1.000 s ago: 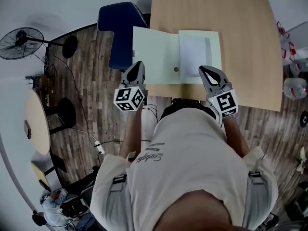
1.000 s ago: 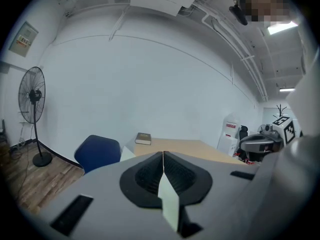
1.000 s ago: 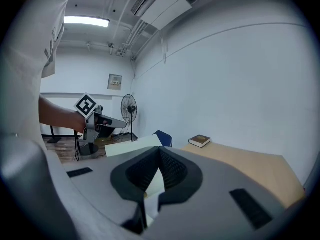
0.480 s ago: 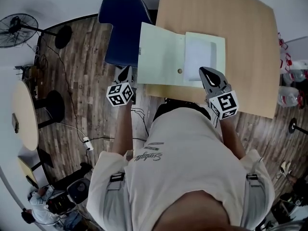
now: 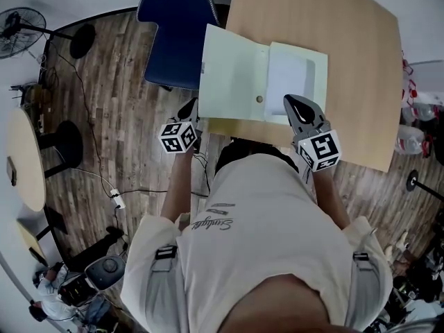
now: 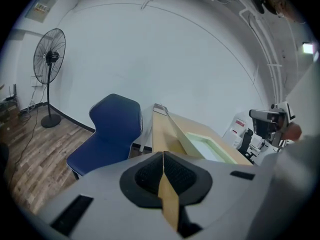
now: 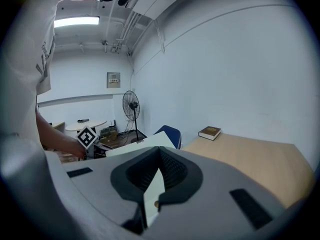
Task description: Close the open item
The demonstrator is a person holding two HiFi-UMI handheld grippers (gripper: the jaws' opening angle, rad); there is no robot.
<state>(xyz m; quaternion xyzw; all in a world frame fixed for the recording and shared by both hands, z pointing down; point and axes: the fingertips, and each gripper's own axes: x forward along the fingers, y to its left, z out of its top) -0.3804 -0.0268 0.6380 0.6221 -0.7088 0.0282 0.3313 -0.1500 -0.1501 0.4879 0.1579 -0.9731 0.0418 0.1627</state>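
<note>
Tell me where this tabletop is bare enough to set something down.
Bare wood: the wide band between the open folder and the table's right edge, and the far strip between the folder and the book. Crowded: the near left corner, where the folder overhangs toward the blue chair and the left gripper and right gripper are at its near edge.

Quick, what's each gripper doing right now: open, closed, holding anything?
Left gripper: closed, holding nothing, beside the table corner.
Right gripper: closed, holding nothing, at the open folder's near edge.
</note>
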